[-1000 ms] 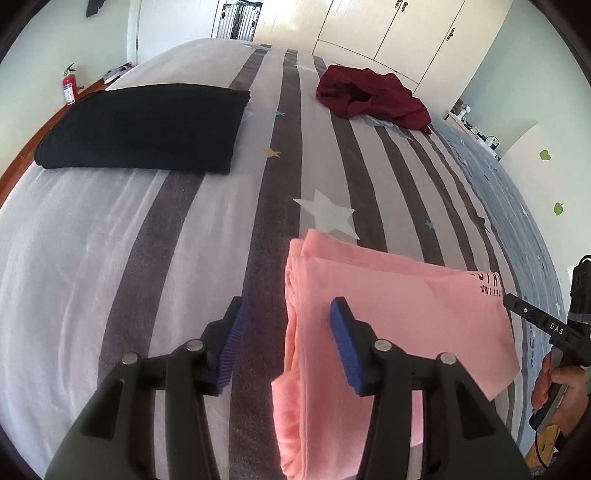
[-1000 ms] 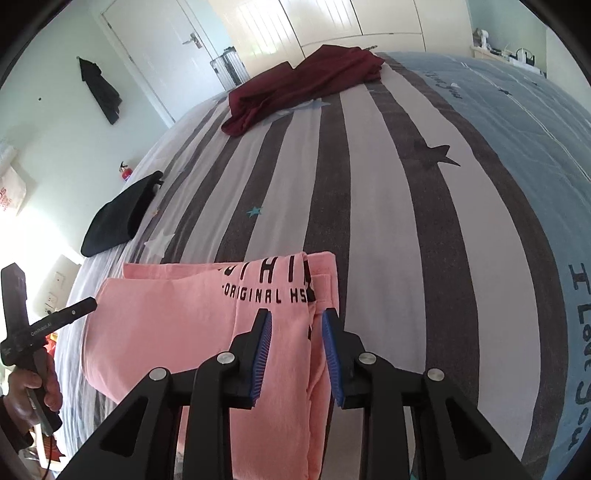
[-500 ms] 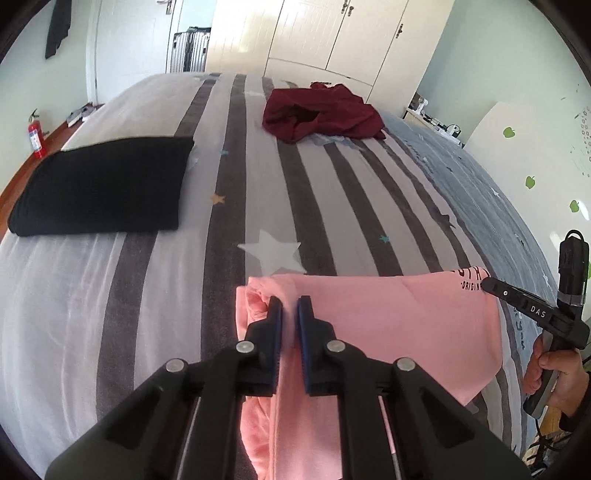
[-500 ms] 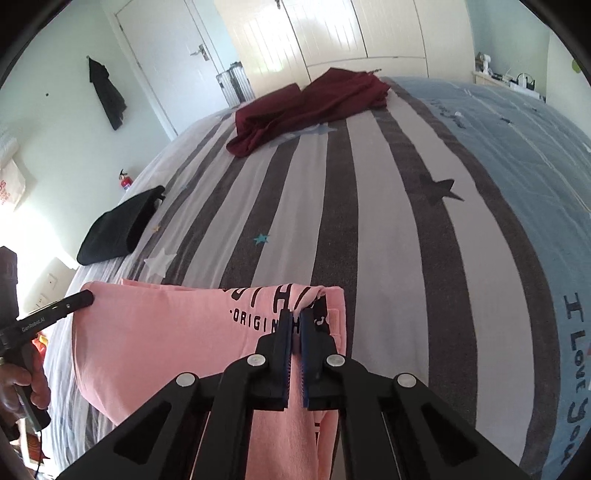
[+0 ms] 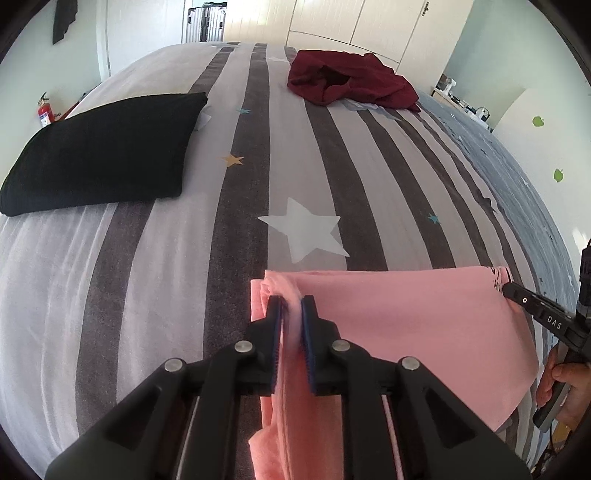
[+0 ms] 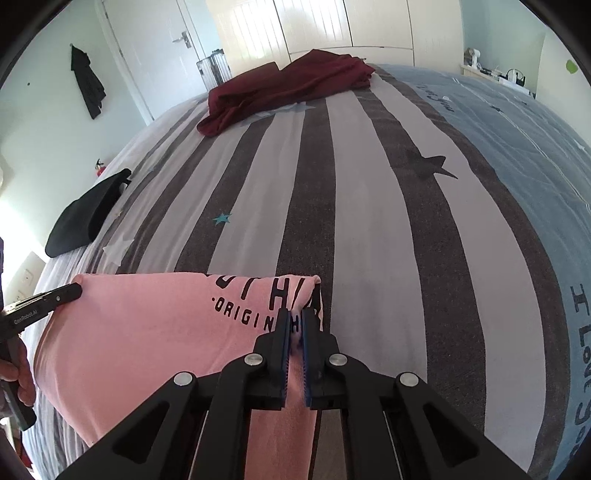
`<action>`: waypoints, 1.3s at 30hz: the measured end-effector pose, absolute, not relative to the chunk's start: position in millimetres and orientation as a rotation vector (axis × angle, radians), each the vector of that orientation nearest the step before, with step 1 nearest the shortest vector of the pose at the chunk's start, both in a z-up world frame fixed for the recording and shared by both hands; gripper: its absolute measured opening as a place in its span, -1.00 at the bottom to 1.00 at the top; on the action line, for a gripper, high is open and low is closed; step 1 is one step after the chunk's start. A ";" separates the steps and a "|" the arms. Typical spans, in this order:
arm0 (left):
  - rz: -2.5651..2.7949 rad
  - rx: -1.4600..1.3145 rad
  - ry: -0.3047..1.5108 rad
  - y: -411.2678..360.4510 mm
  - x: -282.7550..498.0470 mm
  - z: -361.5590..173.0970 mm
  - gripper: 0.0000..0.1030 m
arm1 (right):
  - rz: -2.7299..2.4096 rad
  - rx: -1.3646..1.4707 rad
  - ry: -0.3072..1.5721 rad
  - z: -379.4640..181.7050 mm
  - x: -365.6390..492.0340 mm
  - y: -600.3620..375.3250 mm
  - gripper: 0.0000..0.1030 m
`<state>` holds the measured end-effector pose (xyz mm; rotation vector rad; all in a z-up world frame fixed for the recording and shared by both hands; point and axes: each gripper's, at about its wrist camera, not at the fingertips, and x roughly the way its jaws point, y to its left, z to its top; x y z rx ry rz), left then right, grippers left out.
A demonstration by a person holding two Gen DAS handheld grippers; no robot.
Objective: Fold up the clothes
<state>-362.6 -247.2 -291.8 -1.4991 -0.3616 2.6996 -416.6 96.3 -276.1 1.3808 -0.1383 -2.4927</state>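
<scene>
Left hand-held gripper [image 5: 292, 308]: jaws easing apart, pads pinching the folded pink cotton T-shirt [image 5: 406, 332].
Right hand-held gripper [image 6: 294, 320]: the same, loosening.
Risk: corners slipping free near the striped bed's [image 5: 166, 258] front edge.

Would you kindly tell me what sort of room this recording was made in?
Most likely a bedroom: a bed with a striped, star-printed duvet, white wardrobe doors behind it, and a dark garment hanging by the door.

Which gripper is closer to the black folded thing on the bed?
Left. The left gripper pinches the pink shirt at the corner nearest the black folded garment; the right gripper clamps the shirt's far corner.
</scene>
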 end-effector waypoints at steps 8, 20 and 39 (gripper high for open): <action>2.846 -1.268 -0.312 -237.3 -314.4 -235.2 -0.61 | -2.602 1.197 -0.129 -221.2 -380.8 106.9 -0.74; 2.664 -1.299 -0.377 -153.5 -285.5 -261.1 -0.61 | -2.408 1.134 -0.093 -234.1 -310.8 27.1 -0.74; 2.653 -1.315 -0.439 -143.8 -246.6 -276.2 -0.64 | -2.382 1.102 -0.074 -243.7 -279.2 22.6 -0.75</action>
